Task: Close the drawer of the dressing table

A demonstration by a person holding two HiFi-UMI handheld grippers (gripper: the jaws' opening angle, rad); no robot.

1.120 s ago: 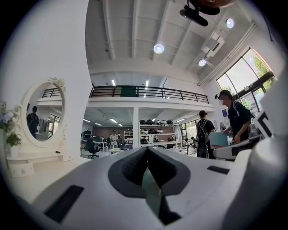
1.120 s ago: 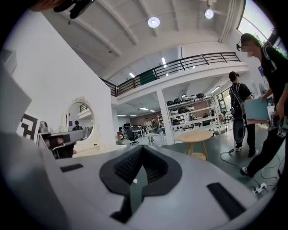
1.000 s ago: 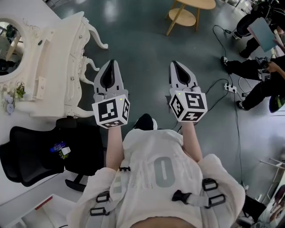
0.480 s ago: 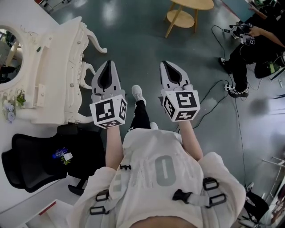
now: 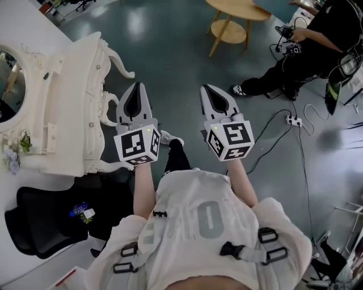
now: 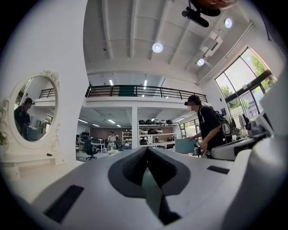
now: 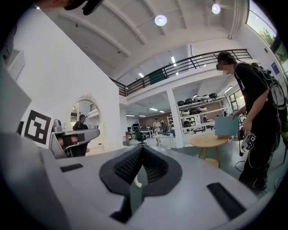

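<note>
**Far left:** white carved dressing table (image 5: 68, 96) against the white wall. Its oval mirror (image 5: 10, 85) stands at the back of the surface. Its knobbed drawer front (image 5: 93, 110) faces the open floor, and I cannot tell whether the drawer stands proud of that front.

**Lower left in the head view:** black office chair (image 5: 45, 221), just beside the table's end.

**Centre left:** my left gripper (image 5: 139, 86), held level, near the table's curved legs but apart from them. Its jaws are together with nothing between them.

**Centre right:** my right gripper (image 5: 206, 89), beside the left one and roughly parallel to it, over the bare grey-green floor (image 5: 170, 51). Its jaws likewise meet and are empty.

**Upper right:** round light wooden side table (image 5: 237, 10), with a person in black clothing (image 5: 309, 48) just to its right.

**Right, lower down:** white power strip (image 5: 293, 120) lying on the floor among black cables, well apart from both grippers.
</note>
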